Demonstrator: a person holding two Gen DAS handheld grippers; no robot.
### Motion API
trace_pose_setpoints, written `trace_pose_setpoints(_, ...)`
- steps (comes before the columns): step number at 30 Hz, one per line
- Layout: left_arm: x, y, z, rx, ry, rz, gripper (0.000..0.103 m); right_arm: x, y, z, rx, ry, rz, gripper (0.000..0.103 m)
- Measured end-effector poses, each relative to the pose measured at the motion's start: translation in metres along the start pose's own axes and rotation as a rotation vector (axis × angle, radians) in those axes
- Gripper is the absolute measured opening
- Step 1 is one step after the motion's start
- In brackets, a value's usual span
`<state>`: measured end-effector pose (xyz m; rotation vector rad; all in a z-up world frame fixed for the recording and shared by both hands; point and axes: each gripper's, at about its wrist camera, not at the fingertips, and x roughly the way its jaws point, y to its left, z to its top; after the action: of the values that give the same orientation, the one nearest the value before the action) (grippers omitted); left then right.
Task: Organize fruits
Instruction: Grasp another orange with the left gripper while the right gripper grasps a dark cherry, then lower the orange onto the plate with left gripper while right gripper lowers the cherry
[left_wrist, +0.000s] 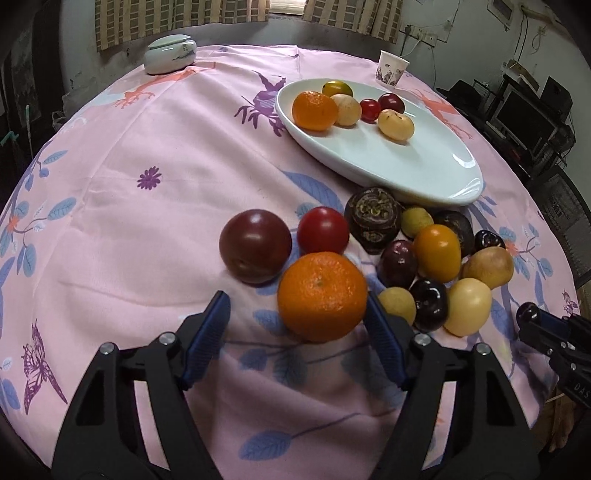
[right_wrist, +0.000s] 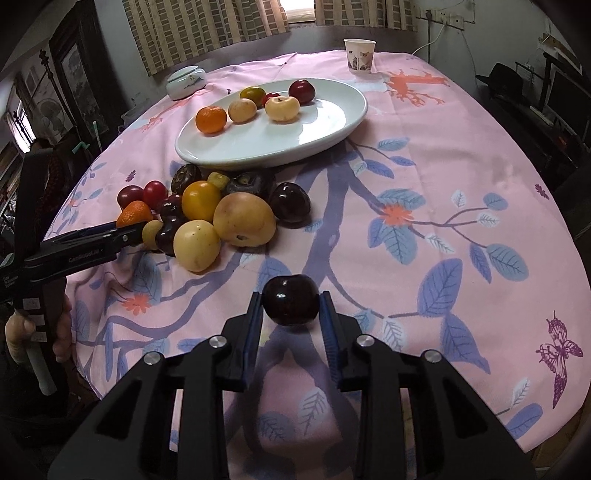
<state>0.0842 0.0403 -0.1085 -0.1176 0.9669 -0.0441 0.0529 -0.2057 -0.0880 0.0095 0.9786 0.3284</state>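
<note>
A white oval plate (left_wrist: 424, 162) (right_wrist: 325, 125) holds several fruits, among them an orange (left_wrist: 314, 110). A pile of loose fruits (left_wrist: 424, 258) (right_wrist: 221, 214) lies on the pink cloth in front of it. My left gripper (left_wrist: 295, 306) is open, its right finger against the side of a big orange (left_wrist: 322, 295), its left finger apart from it; it also shows in the right wrist view (right_wrist: 125, 230). My right gripper (right_wrist: 291, 302) is shut on a dark cherry (right_wrist: 291, 300) above the cloth; it also shows in the left wrist view (left_wrist: 532, 314).
A paper cup (left_wrist: 392, 68) (right_wrist: 360, 55) and a lidded white ceramic jar (left_wrist: 170, 53) (right_wrist: 185, 82) stand at the table's far side. A dark red plum (left_wrist: 255, 245) and a red tomato (left_wrist: 323, 230) lie left of the pile. The table edge curves around.
</note>
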Motion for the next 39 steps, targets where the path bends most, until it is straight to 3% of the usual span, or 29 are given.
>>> trace_pose_setpoints(1,0.000,0.000,0.001,0.000,-0.003,0.005,0.073,0.000,0.000,0.000,0.001,0.002,0.002,0.031)
trace_pose_setpoints(3,-0.004,-0.002,0.002,-0.005,-0.009,-0.037,0.043,0.000,0.000,-0.001,0.005,0.003,0.003,0.031)
trace_pose_setpoints(12,-0.031,-0.005,-0.017,-0.010,0.010,-0.115,0.044,-0.013,0.006,0.001,0.002,-0.033,0.022,0.031)
trace_pose_setpoints(25,-0.079,-0.024,-0.010,0.073,-0.079,-0.166,0.044,-0.029,0.020,0.001,-0.023,-0.078,0.040,0.031)
trace_pose_setpoints(33,-0.076,-0.031,0.026,0.103,-0.097,-0.148,0.044,-0.028,0.020,0.015,-0.045,-0.079,0.066,0.031)
trace_pose_setpoints(36,-0.067,-0.039,0.056,0.130,-0.108,-0.117,0.044,-0.030,0.020,0.036,-0.078,-0.105,0.050,0.031)
trace_pose_setpoints(39,-0.052,-0.048,0.092,0.143,-0.097,-0.135,0.044,-0.026,0.017,0.069,-0.102,-0.122,0.035,0.031)
